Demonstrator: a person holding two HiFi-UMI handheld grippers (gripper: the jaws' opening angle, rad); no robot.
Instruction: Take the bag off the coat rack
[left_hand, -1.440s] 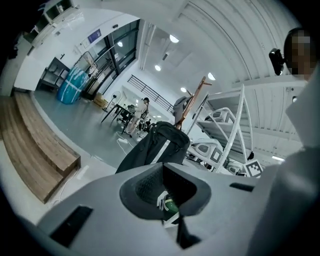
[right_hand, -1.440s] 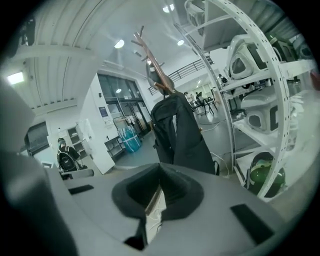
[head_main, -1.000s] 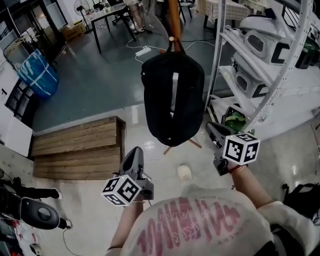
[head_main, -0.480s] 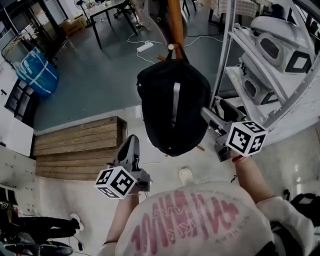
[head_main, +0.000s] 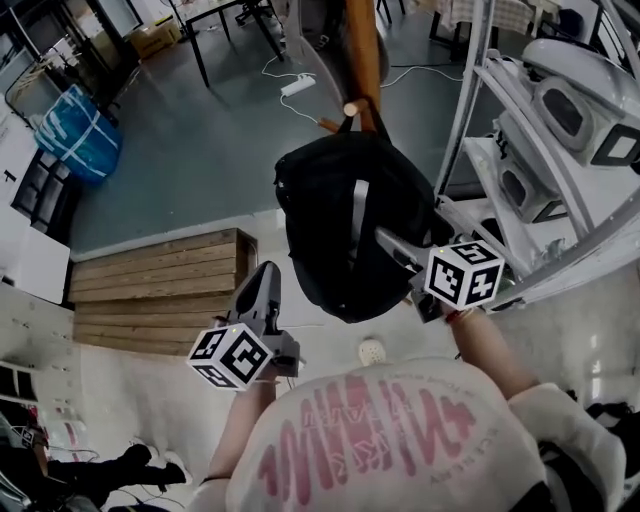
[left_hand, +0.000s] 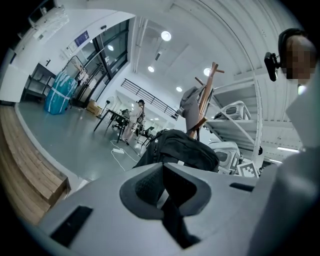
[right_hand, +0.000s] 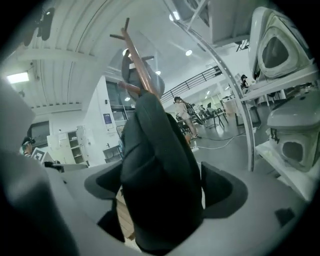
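Floor (head_main: 180, 150): grey and wide on the far left.
Shelving (head_main: 520, 170): white metal frame, just right of the bag.
Wooden platform (head_main: 150, 290): low, left of the bag, well apart from it.
Coat rack (head_main: 362, 50): wooden pole on the far side of the bag.
Bag (head_main: 340, 230): black backpack hanging from the coat rack; not yet off.
Handle loop (head_main: 365, 122): over a peg (head_main: 350, 108) at the bag's top; by my reading it carries the whole weight.
Right tongs (head_main: 390, 245): at the bag's right side. The jaws have just been opening and now stand wide, with the bag's body between them. A sliver of light shows beside one pad, so no squeeze yet.
Left tongs (head_main: 268, 272): jaws closed together, nothing held; near and left of the bag's lower end, not touching it.
Change: a second ago the right tongs sat clear of the bag at its lower right. Both tongs have since moved in, and the right one now straddles the bag.
Meaning: approach done, grasp about to start. Likely next is for the right jaws to close on the fabric, then a lift so the loop clears the peg.
Risk: the soft, thick body may slip; the loop may snag on the peg.
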